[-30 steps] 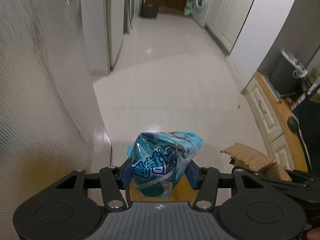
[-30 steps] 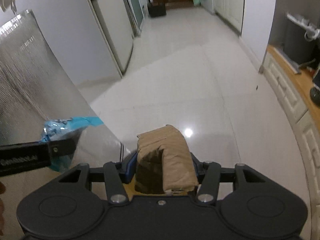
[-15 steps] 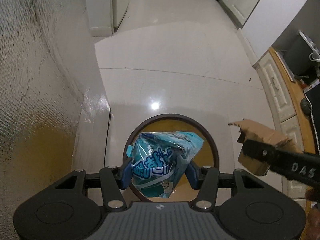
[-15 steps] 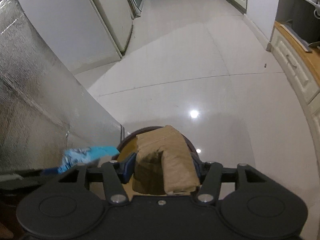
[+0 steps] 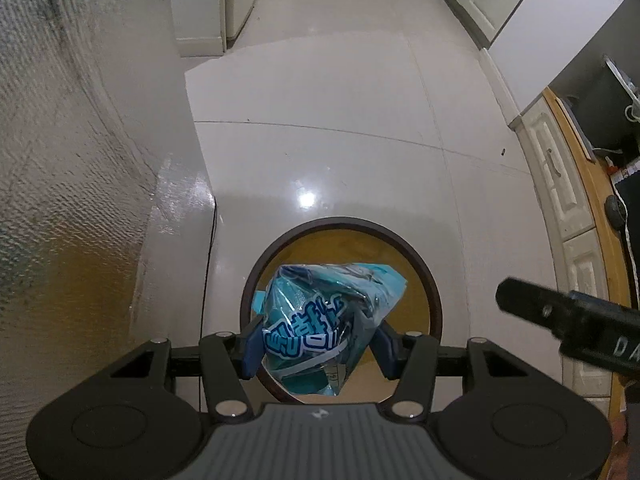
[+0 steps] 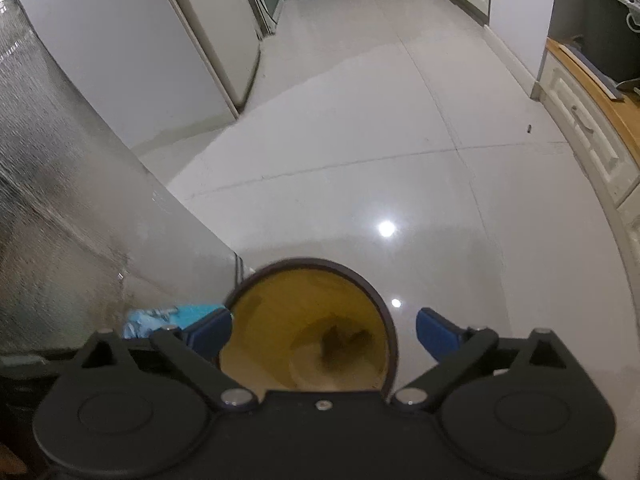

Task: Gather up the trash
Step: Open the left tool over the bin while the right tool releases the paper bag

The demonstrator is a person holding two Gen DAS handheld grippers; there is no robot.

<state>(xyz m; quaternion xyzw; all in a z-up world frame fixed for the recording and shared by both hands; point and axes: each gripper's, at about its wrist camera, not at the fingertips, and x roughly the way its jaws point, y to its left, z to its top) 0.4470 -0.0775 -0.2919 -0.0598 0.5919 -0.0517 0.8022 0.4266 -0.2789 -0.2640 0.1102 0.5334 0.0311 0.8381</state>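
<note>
The crinkly blue plastic snack bag (image 5: 320, 324) hangs over the round dark-rimmed bin with the yellow inside (image 5: 434, 304), squeezed by the left gripper (image 5: 318, 350). The right gripper (image 6: 324, 326) has just been opening and holds nothing. The light bag might snag on the rim and slide to the shiny white floor (image 5: 340, 128).

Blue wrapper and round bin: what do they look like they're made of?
Blue wrapper: thin glossy plastic film, judging by its crinkles, sheen and printed lettering. Round bin: smooth and rigid with a dark rim and yellowish inside; probably plastic, though the look leaves that open.
</note>
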